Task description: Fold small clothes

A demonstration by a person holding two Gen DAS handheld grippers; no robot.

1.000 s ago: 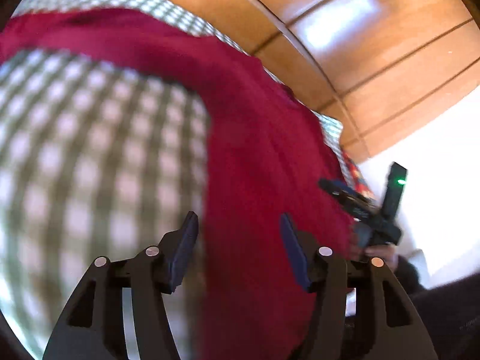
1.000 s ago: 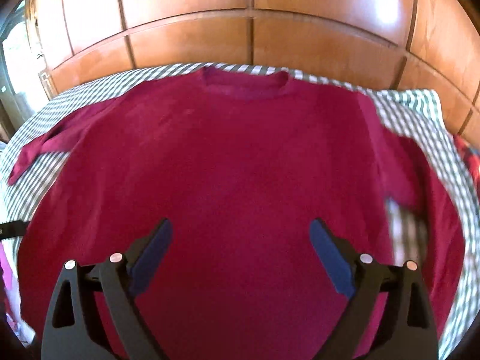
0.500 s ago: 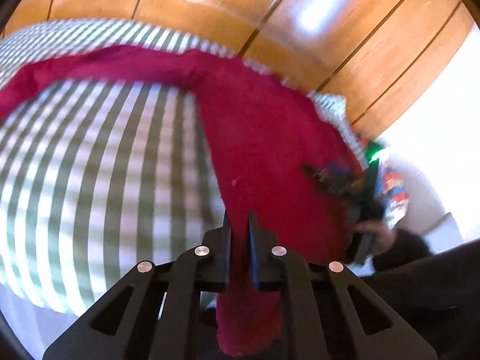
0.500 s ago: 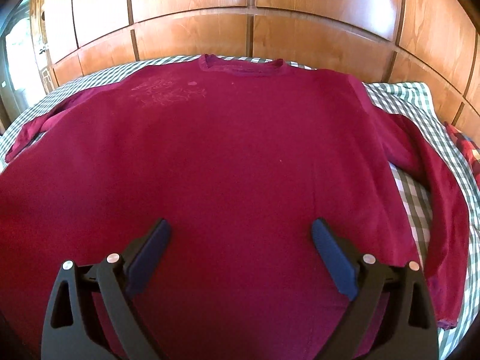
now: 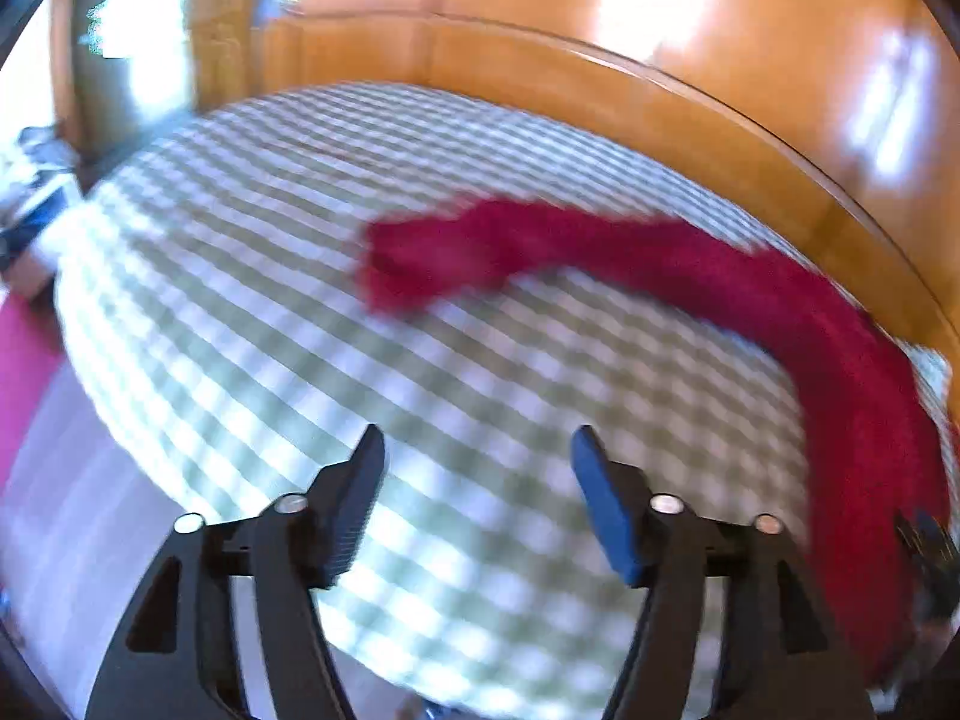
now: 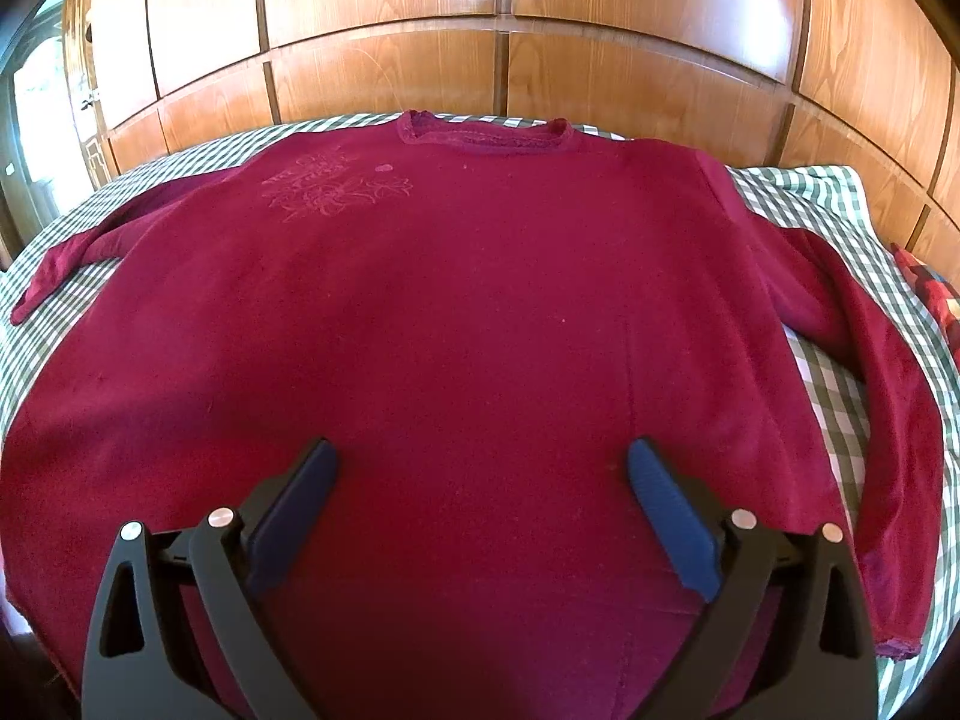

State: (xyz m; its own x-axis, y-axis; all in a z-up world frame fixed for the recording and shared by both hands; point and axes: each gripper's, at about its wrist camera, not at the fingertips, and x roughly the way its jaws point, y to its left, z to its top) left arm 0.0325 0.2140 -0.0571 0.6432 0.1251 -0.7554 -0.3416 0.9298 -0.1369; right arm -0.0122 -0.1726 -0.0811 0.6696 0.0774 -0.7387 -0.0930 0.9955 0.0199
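Spread flat on the checked bed cover, neck toward the wooden panelling: the red sweater, body smoother and wider across the cover than a second ago, pale print left of the collar now readable. Right sleeve bent beside the sweater's right edge, its cuff cut by the lens rim. Left sleeve lying out on the cover to the sweater's left, blurred by motion, its join with the body out of the left view.

Left tool released since half a second ago: then pinched shut on the sweater's hem, now spread wide over bare cover left of the sweater, holding nothing. Right tool unchanged, spread wide above the sweater's lower front, empty. Whether its tips touch the cloth: cannot tell.
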